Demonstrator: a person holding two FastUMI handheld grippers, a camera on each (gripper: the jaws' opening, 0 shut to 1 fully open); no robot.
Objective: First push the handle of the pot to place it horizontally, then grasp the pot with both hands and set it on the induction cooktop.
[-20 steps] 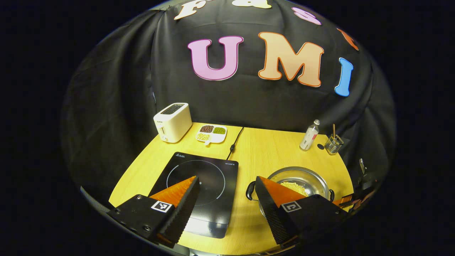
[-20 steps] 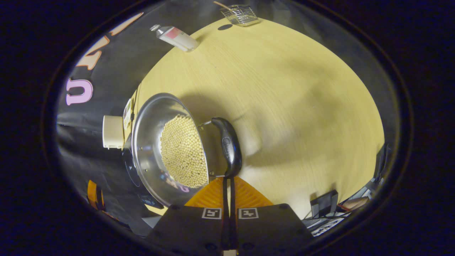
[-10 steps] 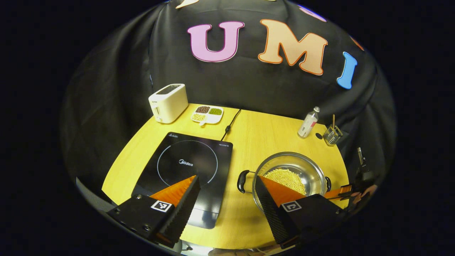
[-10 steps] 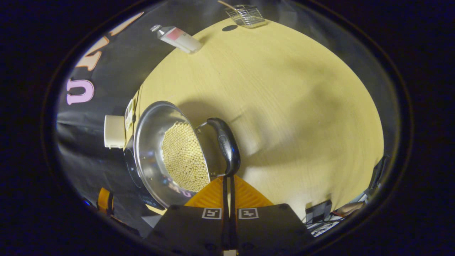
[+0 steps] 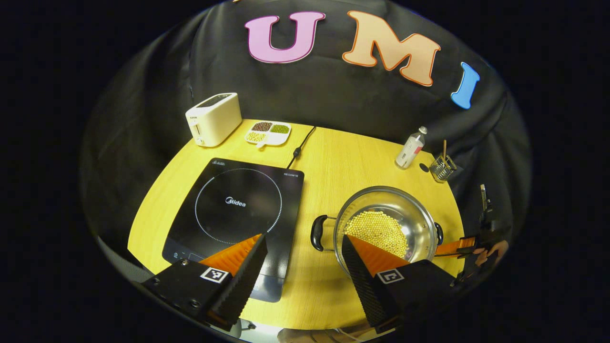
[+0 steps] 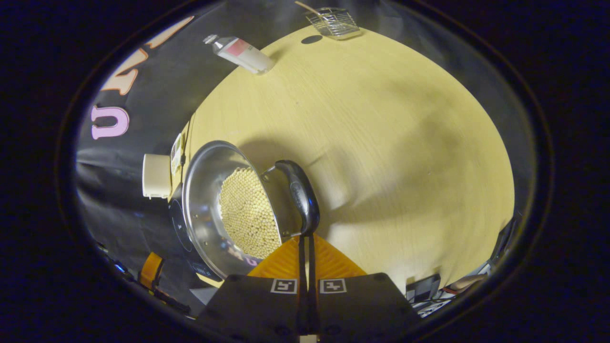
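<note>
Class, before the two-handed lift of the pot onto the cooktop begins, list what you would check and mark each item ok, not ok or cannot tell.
1. Right gripper shut at pot handle: ok.
2. Left gripper on the other handle: not ok, open and off it.
3. Cooktop surface bare: ok.
4. Pot upright, beans inside: ok.
5. Handles level: cannot tell.

Steel pot (image 5: 419, 224) w/ pale yellow beans (image 5: 376, 232), black cooktop (image 5: 238, 209), white toaster (image 5: 213, 118), orange-black tool (image 5: 305, 267)
</note>
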